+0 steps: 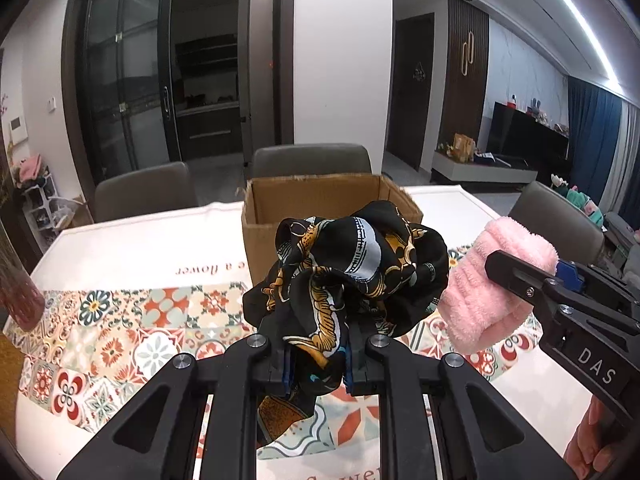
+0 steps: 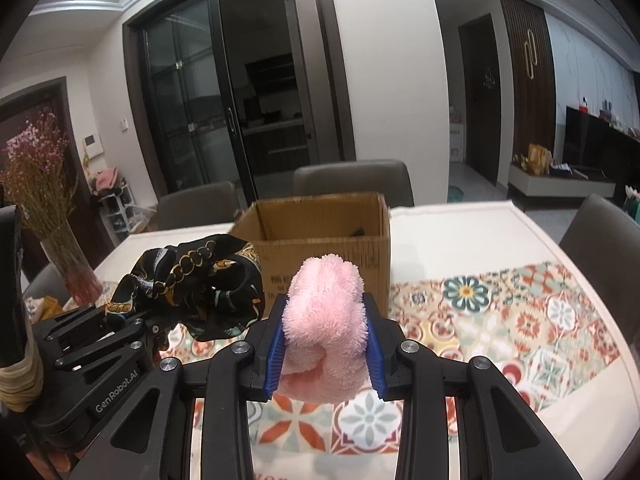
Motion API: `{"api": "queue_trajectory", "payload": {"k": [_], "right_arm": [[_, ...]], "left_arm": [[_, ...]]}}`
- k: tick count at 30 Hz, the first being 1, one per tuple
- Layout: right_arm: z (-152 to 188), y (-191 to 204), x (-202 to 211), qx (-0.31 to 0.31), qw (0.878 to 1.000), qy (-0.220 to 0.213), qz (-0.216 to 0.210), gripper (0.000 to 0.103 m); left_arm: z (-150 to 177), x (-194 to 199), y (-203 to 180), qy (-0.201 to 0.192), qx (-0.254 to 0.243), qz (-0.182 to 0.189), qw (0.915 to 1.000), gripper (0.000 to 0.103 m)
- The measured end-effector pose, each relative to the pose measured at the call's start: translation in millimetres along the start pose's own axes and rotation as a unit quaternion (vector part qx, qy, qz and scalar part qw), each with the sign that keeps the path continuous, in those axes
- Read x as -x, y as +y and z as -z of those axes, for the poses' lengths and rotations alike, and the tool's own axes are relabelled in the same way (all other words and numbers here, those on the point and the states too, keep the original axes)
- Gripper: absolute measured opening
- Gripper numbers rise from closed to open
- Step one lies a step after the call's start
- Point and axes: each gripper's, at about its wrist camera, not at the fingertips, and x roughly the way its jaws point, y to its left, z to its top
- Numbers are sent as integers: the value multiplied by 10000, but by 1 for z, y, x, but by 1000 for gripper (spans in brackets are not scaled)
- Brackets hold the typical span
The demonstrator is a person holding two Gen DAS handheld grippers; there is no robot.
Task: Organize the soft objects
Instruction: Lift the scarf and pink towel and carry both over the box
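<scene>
My left gripper [image 1: 318, 344] is shut on a bunched black silk scarf [image 1: 352, 268] with gold and white print, held above the table in front of the open cardboard box [image 1: 316, 196]. My right gripper [image 2: 326, 340] is shut on a rolled pink fluffy towel [image 2: 326, 320], also held above the table just before the box [image 2: 320, 232]. In the left wrist view the towel [image 1: 492, 284] and right gripper [image 1: 520, 276] sit to the right of the scarf. In the right wrist view the scarf [image 2: 200, 284] and left gripper [image 2: 156, 328] are at the left. A dark item lies inside the box.
The table [image 1: 132, 236] has a white cloth with a patterned tile runner [image 2: 520, 320]. A glass vase of dried pink flowers [image 2: 60, 240] stands at the table's left. Grey chairs [image 2: 352, 180] stand behind the table and one [image 2: 600, 240] at the right.
</scene>
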Motion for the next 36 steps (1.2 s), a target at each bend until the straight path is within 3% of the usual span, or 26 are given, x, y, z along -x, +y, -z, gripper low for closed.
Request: {"api": "queue_trajectory", "payload": {"k": [14,36], "right_arm": [[-43,0,10,73,9984,-562,-5,36],[-116,2,-28,187,9947,-1004,154,36]], "left_arm": [[-44,12,0,-449,-81,-84,9989,19],[-124,-28,6,-682,-386,5,9969,19]]}}
